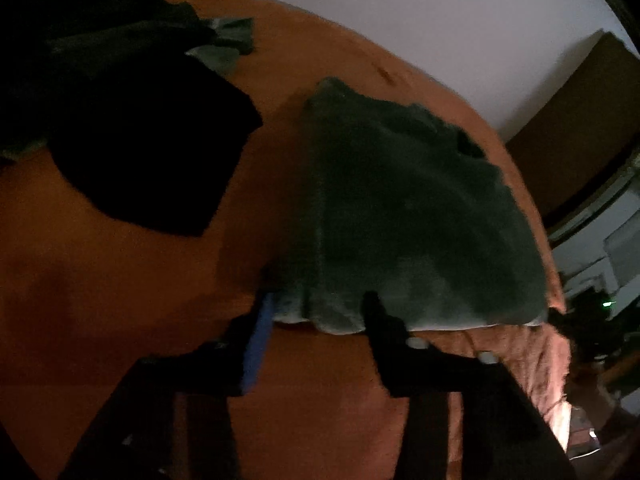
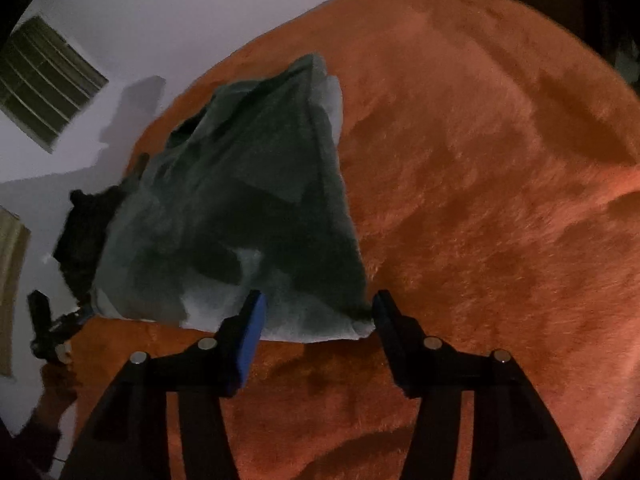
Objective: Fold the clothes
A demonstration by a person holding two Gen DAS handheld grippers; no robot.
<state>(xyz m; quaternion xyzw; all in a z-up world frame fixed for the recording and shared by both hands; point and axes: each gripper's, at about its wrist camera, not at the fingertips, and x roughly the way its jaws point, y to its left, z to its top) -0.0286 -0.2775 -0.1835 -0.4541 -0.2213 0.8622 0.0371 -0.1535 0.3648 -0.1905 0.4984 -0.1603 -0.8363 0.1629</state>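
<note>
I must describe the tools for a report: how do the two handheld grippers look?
Both the left gripper and the right gripper have black, angular plastic fingers with round silver fasteners. A blue pad lines one finger of each. No cables, markings or sleeves are visible.

A folded garment (image 1: 408,216) lies on the blanket (image 1: 120,300), near its right edge in the left wrist view, with a heap of other clothes (image 1: 120,120) well apart to its left and farther back. Each gripper sits at the garment's near hem (fingers spread): the left gripper (image 1: 320,312) at its left corner, the right gripper (image 2: 318,312) at its right corner.
</note>
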